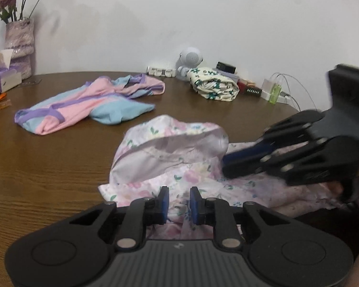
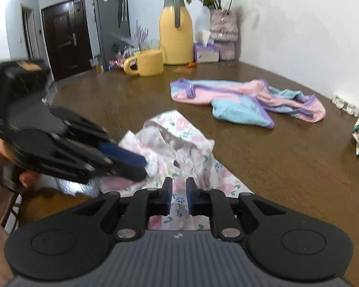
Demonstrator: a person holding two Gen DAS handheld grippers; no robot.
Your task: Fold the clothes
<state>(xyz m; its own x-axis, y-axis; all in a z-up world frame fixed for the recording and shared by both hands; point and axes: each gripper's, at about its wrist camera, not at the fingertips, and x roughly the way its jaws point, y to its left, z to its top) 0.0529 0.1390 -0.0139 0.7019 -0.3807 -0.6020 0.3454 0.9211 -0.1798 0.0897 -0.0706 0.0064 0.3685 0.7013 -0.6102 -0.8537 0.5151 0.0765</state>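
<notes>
1. Floral pink garment [image 1: 179, 167] lies crumpled on the wooden table [image 1: 47, 167], right before you.
2. Your left gripper [image 1: 179, 203] hovers over its near edge, jaws slightly apart, gripping nothing.
3. Your right gripper [image 2: 179, 196] likewise: narrow gap, cloth beneath.

Pale floral-print garment [image 1: 179, 165]: pink blossoms, green leaves. Colour-blocked cotton top [image 1: 88, 105]: pink, sky blue, purple trim. Wooden table [image 1: 43, 167]: dark brown grain.

Two low, close wrist views converging on one floral garment [image 1: 170, 157]
</notes>
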